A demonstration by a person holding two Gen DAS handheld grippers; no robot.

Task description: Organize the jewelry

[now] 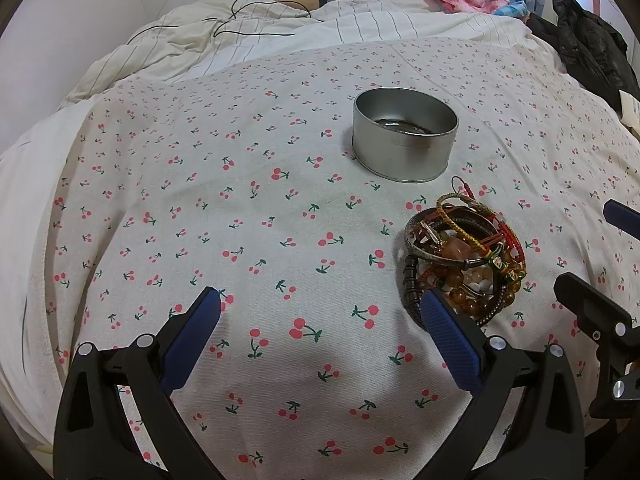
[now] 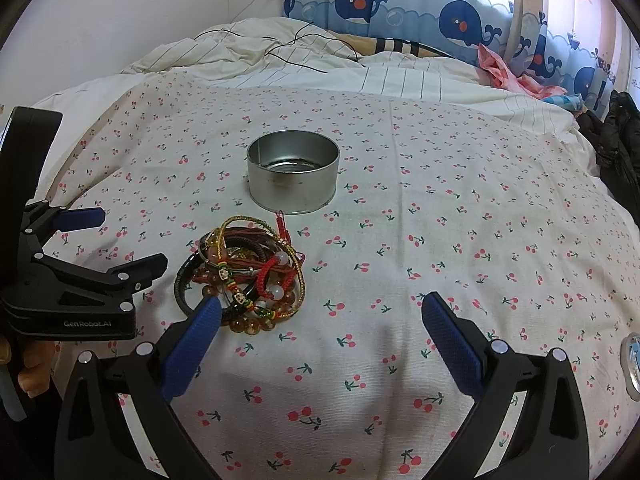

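Note:
A pile of beaded and braided bracelets (image 1: 466,258) lies on the cherry-print cloth (image 1: 280,208); it also shows in the right wrist view (image 2: 244,276). A round silver tin (image 1: 404,140) stands open just behind the pile, also in the right wrist view (image 2: 293,176), with something dark at its bottom. My left gripper (image 1: 322,310) is open and empty, its right fingertip beside the pile's near edge. My right gripper (image 2: 320,310) is open and empty, its left fingertip at the pile's near edge. Each gripper shows in the other's view: the right gripper (image 1: 592,264) and the left gripper (image 2: 124,240).
A striped white duvet (image 2: 280,60) with a black cable (image 2: 296,50) lies behind the cloth. Whale-print curtains (image 2: 440,12) hang at the back. Dark clothing (image 1: 588,48) and pink fabric (image 2: 504,72) lie at the right. A round metal lid (image 2: 632,364) sits at the right edge.

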